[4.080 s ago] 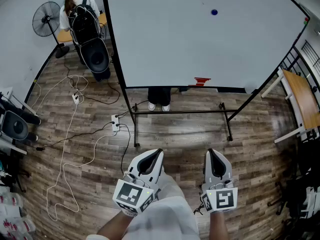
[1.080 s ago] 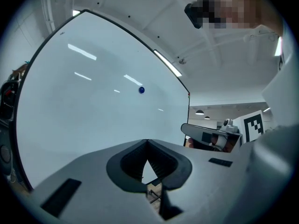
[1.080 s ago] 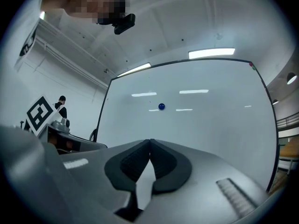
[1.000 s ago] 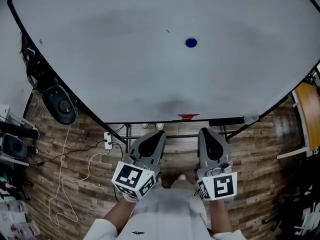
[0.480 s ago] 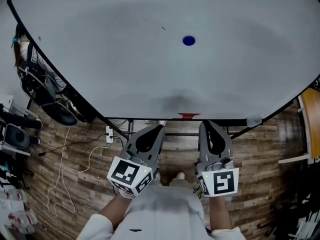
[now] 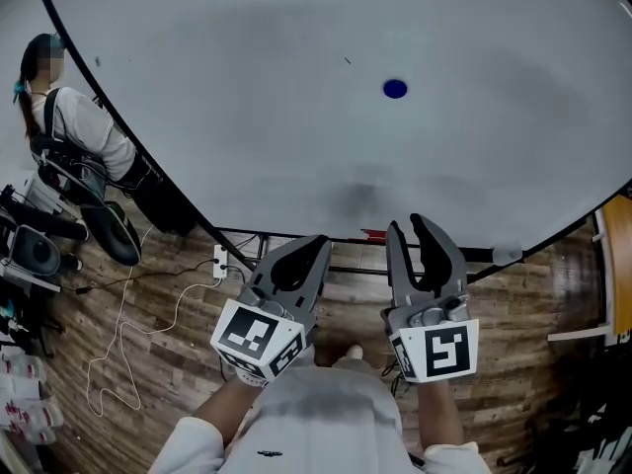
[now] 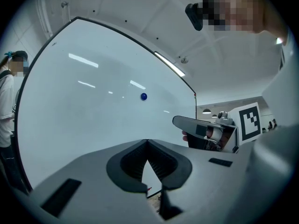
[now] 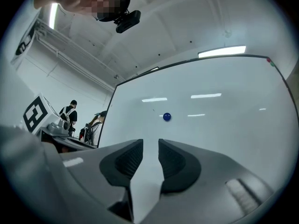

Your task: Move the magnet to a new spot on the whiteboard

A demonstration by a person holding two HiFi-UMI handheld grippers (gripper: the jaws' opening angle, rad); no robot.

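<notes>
Right tool (image 6: 409, 230) jaws just opened, empty; round magnet (image 6: 395, 89) flat on whiteboard (image 6: 247, 97).

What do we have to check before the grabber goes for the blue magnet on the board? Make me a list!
1. Is the magnet in sight on the whiteboard? Ok.
2. Is the right gripper open? Ok: its fingers have just been opening, with nothing between them.
3. Is it aimed at the magnet? Ok: in the right gripper view the magnet sits just above the gap.
4. Has it reached the magnet? Not ok: it is well short of it.
5. Is the left gripper out of the way? Ok: it is shut, empty and off to the side.
6. Is there bare whiteboard for a new spot? Ok.
</notes>
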